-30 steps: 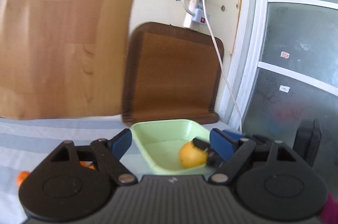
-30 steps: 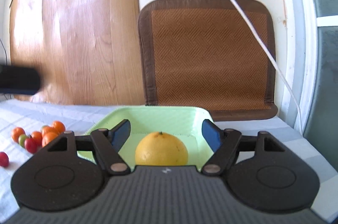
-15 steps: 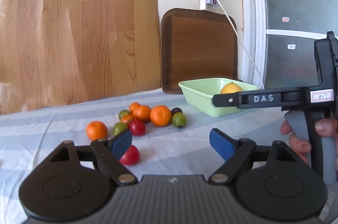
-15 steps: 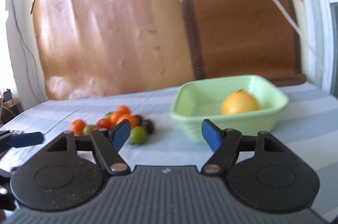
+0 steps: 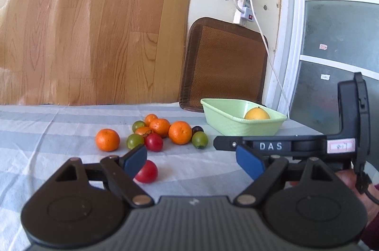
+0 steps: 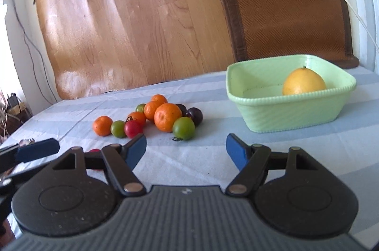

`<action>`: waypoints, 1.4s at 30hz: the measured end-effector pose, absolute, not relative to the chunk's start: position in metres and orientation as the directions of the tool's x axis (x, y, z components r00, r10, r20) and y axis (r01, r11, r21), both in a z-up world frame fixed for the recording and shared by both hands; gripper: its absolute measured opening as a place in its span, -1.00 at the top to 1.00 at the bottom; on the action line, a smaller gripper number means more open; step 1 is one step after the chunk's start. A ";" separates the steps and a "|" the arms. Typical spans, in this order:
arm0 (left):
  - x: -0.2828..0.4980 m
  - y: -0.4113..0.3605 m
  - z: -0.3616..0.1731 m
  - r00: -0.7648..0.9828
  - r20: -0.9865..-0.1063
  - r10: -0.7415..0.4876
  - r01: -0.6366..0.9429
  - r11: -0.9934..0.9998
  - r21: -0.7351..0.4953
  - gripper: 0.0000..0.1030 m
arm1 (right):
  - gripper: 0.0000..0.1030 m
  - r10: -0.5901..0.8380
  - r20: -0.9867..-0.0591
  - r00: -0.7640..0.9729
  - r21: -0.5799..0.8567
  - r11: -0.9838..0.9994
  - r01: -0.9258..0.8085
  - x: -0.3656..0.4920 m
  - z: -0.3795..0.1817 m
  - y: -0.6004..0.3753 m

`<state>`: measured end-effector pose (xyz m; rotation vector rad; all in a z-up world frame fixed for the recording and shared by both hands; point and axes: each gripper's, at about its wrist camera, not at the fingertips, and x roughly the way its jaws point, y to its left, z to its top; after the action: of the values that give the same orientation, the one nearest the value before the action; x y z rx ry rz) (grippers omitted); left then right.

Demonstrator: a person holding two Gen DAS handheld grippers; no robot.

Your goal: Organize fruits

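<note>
Fingers first: my left gripper (image 5: 191,159) and my right gripper (image 6: 186,148) are both spread wide and hold nothing, hovering above the striped cloth (image 6: 201,161) that covers the table. Nearest to my left gripper lies a lone red tomato (image 5: 146,171), partly behind my left finger. Beyond it sits the fruit cluster (image 6: 151,119): small oranges, green and red tomatoes and a couple of dark plums, touching one another near the middle of the cloth. Farther on, toward the far right corner, the green basin (image 6: 291,113) holds one yellow citrus (image 6: 304,82).

I judge the sorting barely begun, with one fruit in and the rest waiting. The round fruits touch, so a finger pushed into the pile could nudge its neighbours and send them rolling toward the cloth's edge. A tomato pinched hard might split. My two grippers hang close together, and reaching for the same fruit could make them knock.

From the right view the lone tomato is nearly hidden behind my finger. Fruits at the back of the pile are screened by the front ones, so I cannot count them.
</note>
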<state>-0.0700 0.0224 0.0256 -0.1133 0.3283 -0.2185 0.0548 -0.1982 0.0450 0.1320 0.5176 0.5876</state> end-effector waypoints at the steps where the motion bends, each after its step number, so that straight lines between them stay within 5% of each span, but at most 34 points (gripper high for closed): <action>1: -0.070 0.023 0.026 0.925 -0.305 -0.225 0.187 0.971 -0.147 -0.66 | -0.48 0.559 -0.428 0.710 0.248 0.828 -0.502 0.053 0.045 -0.196; 31: -0.077 0.017 0.028 0.949 -0.286 -0.130 0.112 0.991 -0.078 -0.73 | -0.48 0.579 -0.415 0.702 0.256 0.815 -0.520 0.056 0.040 -0.198; 38: -0.069 0.028 0.028 0.925 -0.378 -0.027 0.023 1.000 -0.016 -0.67 | -0.47 0.590 -0.416 0.692 0.258 0.807 -0.532 0.057 0.039 -0.198; 42: -0.049 0.041 0.026 0.890 -0.455 -0.032 0.006 0.998 -0.058 -0.59 | -0.12 0.610 -0.453 0.650 0.269 0.789 -0.552 0.063 0.038 -0.194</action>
<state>-0.0492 0.0409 0.0264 -0.0558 0.4735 -0.0195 0.0633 -0.1939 0.0377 0.1106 0.5551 0.6610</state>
